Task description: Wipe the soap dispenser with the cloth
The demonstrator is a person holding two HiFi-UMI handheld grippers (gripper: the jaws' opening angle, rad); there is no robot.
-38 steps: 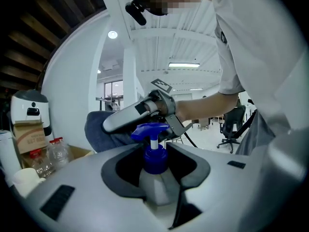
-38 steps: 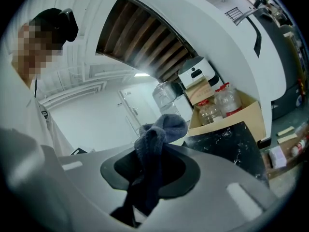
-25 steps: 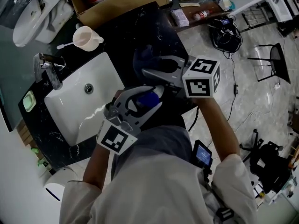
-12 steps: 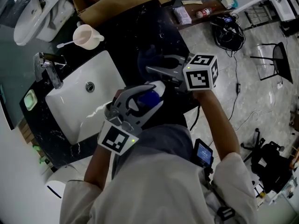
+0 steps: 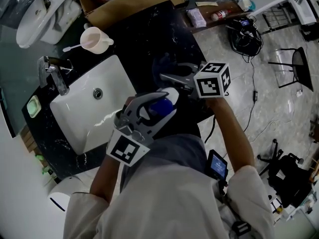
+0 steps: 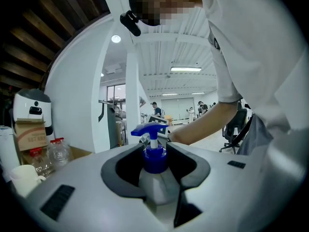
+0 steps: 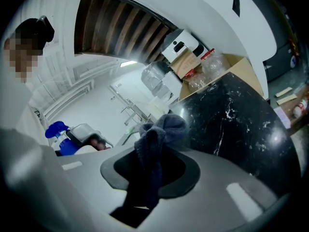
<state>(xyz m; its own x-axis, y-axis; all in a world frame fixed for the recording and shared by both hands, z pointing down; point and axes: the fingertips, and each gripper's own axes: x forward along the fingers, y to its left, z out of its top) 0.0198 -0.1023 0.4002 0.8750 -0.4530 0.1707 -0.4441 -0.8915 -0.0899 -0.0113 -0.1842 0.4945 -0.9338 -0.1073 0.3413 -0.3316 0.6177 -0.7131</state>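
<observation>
A soap dispenser (image 5: pixel 160 106) with a white body and a blue pump (image 6: pixel 153 151) stands upright between the jaws of my left gripper (image 5: pixel 166 97), which is shut on it over the counter's front edge. In the left gripper view the pads of my left gripper (image 6: pixel 155 167) press on the bottle's shoulder. My right gripper (image 5: pixel 168 73) points left, shut on a dark blue cloth (image 5: pixel 161 62). The bunched cloth (image 7: pixel 158 132) pokes out beyond the jaws of the right gripper (image 7: pixel 152 170). It hangs just beyond the dispenser (image 7: pixel 60 139), apart from it.
The black marble counter (image 5: pixel 154 29) holds a white sink (image 5: pixel 79 118) with a chrome tap (image 5: pixel 54 76), a pink cup (image 5: pixel 94 40) and a green soap dish (image 5: pixel 33 107). A cardboard box (image 5: pixel 130 0) stands behind. Cables and chairs lie on the floor at right.
My right gripper has sunk a little with the cloth and rolled slightly. The left gripper and the dispenser have stayed where they were.
</observation>
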